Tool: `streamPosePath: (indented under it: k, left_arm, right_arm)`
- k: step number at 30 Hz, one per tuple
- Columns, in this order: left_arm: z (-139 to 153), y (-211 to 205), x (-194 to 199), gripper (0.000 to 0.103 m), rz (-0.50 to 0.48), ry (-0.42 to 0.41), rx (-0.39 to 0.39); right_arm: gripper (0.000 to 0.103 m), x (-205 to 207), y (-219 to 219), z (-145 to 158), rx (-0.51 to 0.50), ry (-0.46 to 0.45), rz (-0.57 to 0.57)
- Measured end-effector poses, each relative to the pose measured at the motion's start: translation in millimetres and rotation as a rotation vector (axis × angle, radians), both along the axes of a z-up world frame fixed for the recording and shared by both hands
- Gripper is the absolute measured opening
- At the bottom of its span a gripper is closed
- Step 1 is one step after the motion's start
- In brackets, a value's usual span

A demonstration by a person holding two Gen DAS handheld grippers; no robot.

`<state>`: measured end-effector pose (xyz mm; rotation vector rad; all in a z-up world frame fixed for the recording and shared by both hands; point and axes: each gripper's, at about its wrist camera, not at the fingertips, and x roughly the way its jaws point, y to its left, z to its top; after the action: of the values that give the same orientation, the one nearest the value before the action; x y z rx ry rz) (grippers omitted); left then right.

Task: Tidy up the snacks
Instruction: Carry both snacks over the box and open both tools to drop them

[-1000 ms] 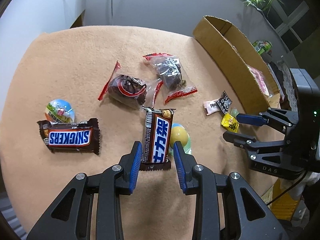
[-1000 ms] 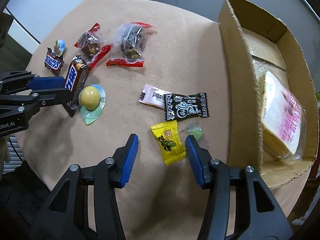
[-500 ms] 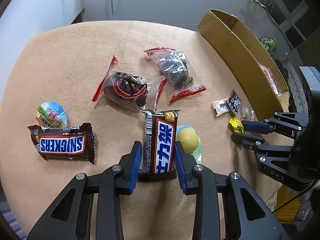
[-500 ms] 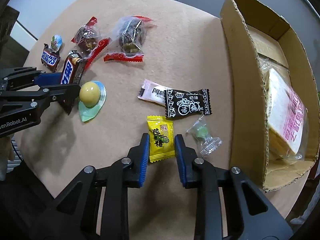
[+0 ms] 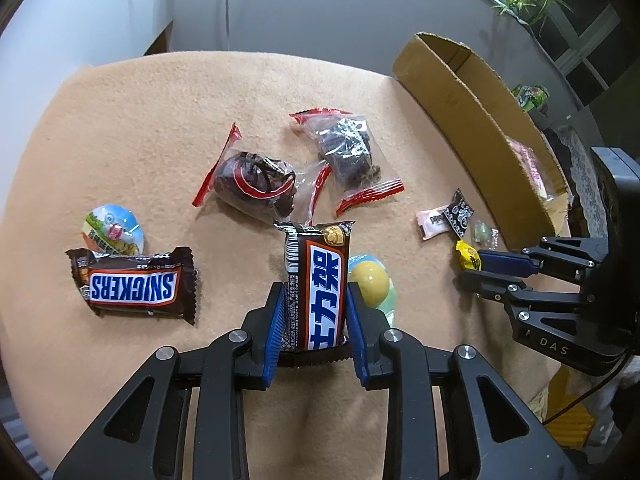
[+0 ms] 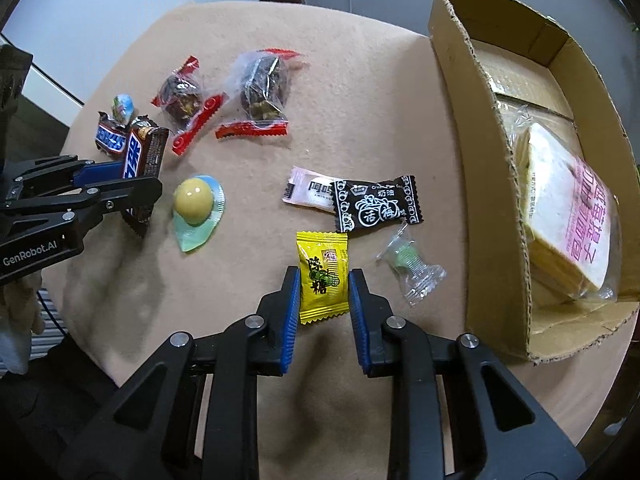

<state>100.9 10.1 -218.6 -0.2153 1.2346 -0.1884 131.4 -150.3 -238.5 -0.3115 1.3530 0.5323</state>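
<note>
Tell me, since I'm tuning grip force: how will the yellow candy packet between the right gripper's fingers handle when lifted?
The yellow candy packet looks small and flat, so probably light. Its crimped plastic wrapper likely crumples and slips. The right gripper grips near its lower end, so the top may droop.

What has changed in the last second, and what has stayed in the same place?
The left gripper closed on the Chinese-label Snickers bar and tilted it up. The right gripper advanced and closed around the yellow candy. The other snacks and the cardboard box stayed put.
</note>
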Motion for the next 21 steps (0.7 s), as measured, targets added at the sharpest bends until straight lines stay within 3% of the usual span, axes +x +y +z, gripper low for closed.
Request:
streamPosePath:
  k: [13, 21]
  left_arm:
    - [30, -4, -1, 0.028, -0.014, -0.046, -0.016]
    - [51, -23, 12, 0.028, -0.078, -0.086, -0.024]
  right_arm:
    - [0.025, 2, -38, 50, 0.085, -0.061, -0.071]
    - [0.025, 4, -64, 85, 0.113, -0.118, -0.144]
